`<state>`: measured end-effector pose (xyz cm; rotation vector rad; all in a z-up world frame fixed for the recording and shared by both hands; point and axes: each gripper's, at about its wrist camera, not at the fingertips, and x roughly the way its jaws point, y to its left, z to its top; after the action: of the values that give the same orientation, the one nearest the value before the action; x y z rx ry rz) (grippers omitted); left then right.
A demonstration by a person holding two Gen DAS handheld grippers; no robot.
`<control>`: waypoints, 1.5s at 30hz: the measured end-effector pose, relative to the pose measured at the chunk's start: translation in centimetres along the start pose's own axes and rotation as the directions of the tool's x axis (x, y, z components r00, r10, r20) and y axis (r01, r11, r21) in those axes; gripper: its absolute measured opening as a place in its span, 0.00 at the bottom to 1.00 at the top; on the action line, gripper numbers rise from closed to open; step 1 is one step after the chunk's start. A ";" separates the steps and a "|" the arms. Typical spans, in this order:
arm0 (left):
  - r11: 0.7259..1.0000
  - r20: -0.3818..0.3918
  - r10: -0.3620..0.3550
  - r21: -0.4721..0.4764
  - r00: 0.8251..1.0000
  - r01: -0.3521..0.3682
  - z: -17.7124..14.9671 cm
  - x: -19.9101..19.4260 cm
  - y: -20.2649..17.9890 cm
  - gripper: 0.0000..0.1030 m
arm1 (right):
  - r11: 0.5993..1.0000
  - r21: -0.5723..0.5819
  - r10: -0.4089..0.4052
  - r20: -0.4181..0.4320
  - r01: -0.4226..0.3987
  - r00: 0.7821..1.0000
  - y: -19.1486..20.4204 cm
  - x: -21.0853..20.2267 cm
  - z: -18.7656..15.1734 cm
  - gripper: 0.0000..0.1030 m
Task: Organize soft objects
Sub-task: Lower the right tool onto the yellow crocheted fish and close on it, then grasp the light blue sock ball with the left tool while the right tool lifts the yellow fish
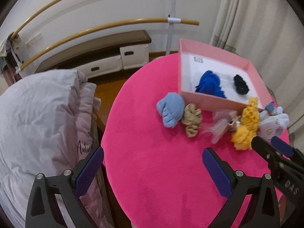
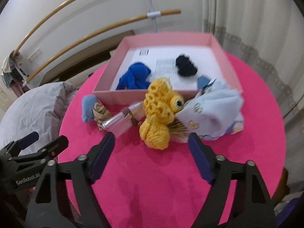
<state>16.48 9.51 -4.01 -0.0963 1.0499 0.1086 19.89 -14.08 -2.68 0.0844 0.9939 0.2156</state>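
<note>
Right gripper (image 2: 151, 142) over the near part of the round pink table (image 2: 152, 180), jaws apart, nothing between the pads. No contact with anything.

Left gripper (image 1: 153, 156) over the table's left edge, jaws wide apart, empty. Left-wrist view alone shows its left finger hanging off the table, over the folded grey quilt (image 1: 38, 114).

Just past the right gripper's tips: yellow crochet toy (image 2: 159, 114), and touching it on the right a pale blue printed cloth (image 2: 214, 112). The toy's eye shows only in the right-wrist view; from the left wrist it reads as a yellow lump.

Left of the toy: clear plastic packet (image 2: 121, 121), then tan scrunchie (image 1: 191, 120) and light blue scrunchie (image 1: 171, 110), touching each other. The left-wrist view shows both in full; from the right wrist the tan one sits half behind the packet.

Behind them: open pink box (image 2: 106, 93) on the far side of the table. Inside: royal blue cloth piece (image 2: 134, 76) left, dark navy scrunchie (image 2: 186, 66) right, well apart.

Beyond the table: wooden rails (image 1: 95, 30) along the wall, white drawer bench (image 1: 114, 60) (mostly hidden from the right wrist), curtain (image 2: 256, 28) at right.
</note>
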 end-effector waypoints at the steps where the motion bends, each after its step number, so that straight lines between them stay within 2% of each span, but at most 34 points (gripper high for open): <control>1: 1.000 -0.014 0.001 -0.007 1.000 -0.001 0.0 0.6 0.3 1.00 | 1.000 0.014 0.009 -0.023 -0.009 1.000 -0.1 0.9 0.1 0.67; 6: 0.999 -0.060 0.004 -0.036 0.998 -0.006 0.1 2.8 1.4 1.00 | 0.997 0.083 0.004 -0.085 0.003 0.996 -1.2 4.1 0.7 0.46; 9: 0.999 -0.077 0.008 -0.045 0.997 -0.012 0.1 3.8 1.9 1.00 | 0.993 0.118 0.027 -0.079 -0.017 0.997 -1.7 4.7 1.2 0.44; 14: 0.998 -0.094 0.003 -0.066 0.996 -0.009 0.5 5.0 2.4 1.00 | 0.996 0.088 -0.012 -0.040 0.016 0.999 -0.9 4.8 2.5 0.40; 16: 0.997 -0.094 -0.002 -0.071 0.996 -0.005 0.5 5.0 2.4 1.00 | 0.996 0.089 -0.025 -0.050 0.029 0.998 -0.8 5.8 2.9 0.32; 20: 0.997 -0.091 -0.013 -0.077 0.996 0.005 0.6 5.1 2.4 1.00 | 0.996 0.072 -0.041 -0.033 0.043 0.999 -0.7 5.9 2.9 0.26; 25: 0.997 -0.095 -0.029 -0.077 0.995 0.022 0.9 5.1 1.9 1.00 | 0.998 0.045 -0.040 -0.009 0.040 0.999 -0.7 4.1 2.3 0.24; 29: 0.996 -0.097 -0.057 -0.068 0.994 0.050 1.5 5.3 1.1 1.00 | 0.999 0.035 -0.027 0.043 0.026 0.999 -0.9 1.6 2.0 0.24; 33: 0.998 -0.092 -0.041 -0.047 0.995 0.037 2.1 5.6 0.3 1.00 | 0.999 0.038 -0.035 0.113 0.031 0.993 -1.7 -1.6 1.7 0.24; 36: 0.999 -0.095 -0.040 -0.035 0.995 0.037 2.7 6.2 -0.1 1.00 | 0.996 0.056 -0.079 0.159 0.071 0.984 -2.7 -3.7 1.5 0.24; 39: 1.000 -0.088 -0.016 -0.026 0.996 0.013 3.7 7.0 -0.4 1.00 | 0.983 0.094 -0.172 0.187 0.157 0.967 -4.2 -5.0 1.3 0.24; 42: 1.000 -0.095 -0.019 -0.021 0.995 0.017 4.6 8.3 -0.4 1.00 | 0.967 0.146 -0.231 0.167 0.208 0.958 -6.0 -4.9 1.1 0.25; 45: 1.000 -0.083 0.012 -0.023 0.996 -0.014 5.3 9.0 0.2 1.00 | 0.958 0.183 -0.248 0.128 0.222 0.960 -7.6 -4.0 1.1 0.25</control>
<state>25.42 10.80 -9.22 -0.1159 1.1326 0.1294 19.83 -22.30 -0.08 0.1325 0.8620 -0.0930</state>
